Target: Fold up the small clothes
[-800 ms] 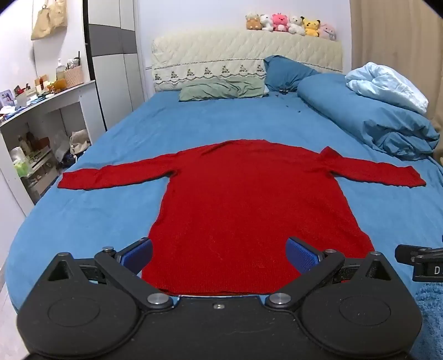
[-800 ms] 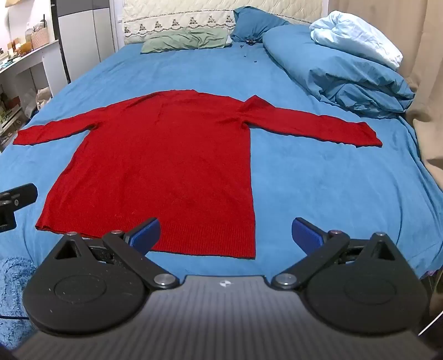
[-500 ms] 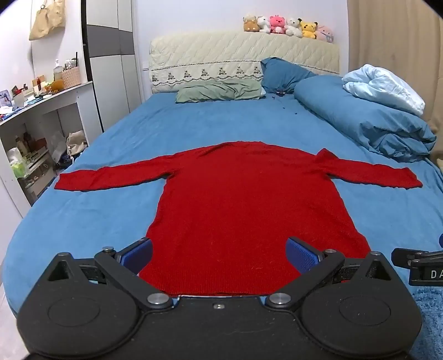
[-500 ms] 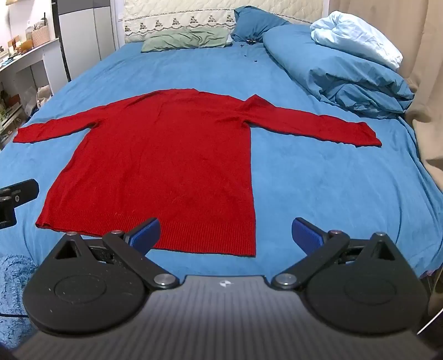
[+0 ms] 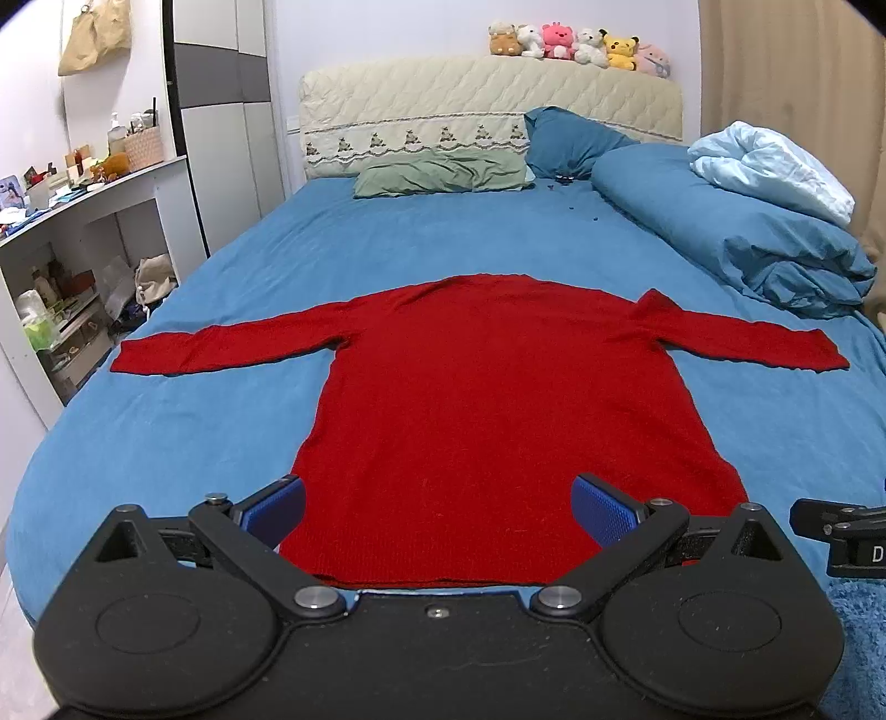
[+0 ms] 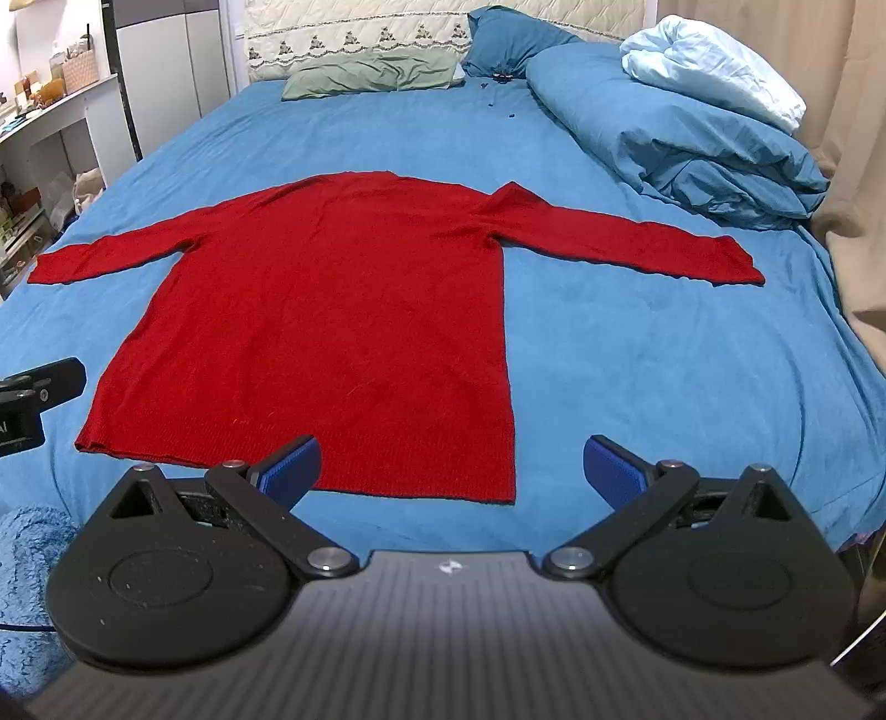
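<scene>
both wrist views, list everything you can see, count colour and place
sweater: one, red, flat on the bed with both sleeves spread
bed sheet: one, blue, covers the bed
pillow: one, green, at the headboard
second pillow: one, dark blue, right of the green one
duvet: one, blue, bunched along the bed's right side
blanket: one, pale blue, on top of the duvet
headboard: one, cream, quilted
plush toys: six, mixed colours, on the headboard
shelf unit: one, white, cluttered, left of the bed
rug: one, blue, fluffy, by the bed's foot
left gripper: black, blue pads, open, over the hem
right gripper: black, blue pads, open, near the hem's right corner
</scene>
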Motion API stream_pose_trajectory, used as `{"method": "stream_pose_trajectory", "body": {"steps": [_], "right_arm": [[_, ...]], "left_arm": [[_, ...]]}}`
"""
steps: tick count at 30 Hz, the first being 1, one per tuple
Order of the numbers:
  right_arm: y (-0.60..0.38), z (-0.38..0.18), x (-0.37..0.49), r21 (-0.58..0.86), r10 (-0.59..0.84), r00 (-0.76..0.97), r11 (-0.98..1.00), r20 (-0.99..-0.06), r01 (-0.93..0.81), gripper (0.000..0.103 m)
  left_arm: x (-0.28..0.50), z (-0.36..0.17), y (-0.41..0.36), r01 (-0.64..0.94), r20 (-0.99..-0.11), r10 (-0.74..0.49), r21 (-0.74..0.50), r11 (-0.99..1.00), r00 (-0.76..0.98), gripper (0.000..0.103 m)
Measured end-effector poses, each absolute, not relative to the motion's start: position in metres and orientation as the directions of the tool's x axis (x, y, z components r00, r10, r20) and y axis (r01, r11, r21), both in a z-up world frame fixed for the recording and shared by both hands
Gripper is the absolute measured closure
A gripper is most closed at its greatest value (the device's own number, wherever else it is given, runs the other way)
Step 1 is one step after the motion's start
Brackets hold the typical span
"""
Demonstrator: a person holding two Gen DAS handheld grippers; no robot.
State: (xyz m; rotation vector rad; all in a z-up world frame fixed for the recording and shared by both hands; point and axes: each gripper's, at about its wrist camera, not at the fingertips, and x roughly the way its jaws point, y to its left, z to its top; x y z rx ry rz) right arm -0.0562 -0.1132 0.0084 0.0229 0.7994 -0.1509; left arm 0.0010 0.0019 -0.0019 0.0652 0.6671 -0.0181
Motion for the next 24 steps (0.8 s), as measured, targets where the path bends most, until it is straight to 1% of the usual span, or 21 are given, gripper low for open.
{"method": "stream_pose_trajectory", "body": {"steps": [24], "right_arm": [[-0.1117,0.0042,-0.0524,-0.036,-0.121,0.678,0.99,-0.725,0.138,0.0]], "left_arm": [[0.0035,-0.0048,0.0024,0.034,-0.632,0.013,0.063,0.997,0.775,0.0]]}}
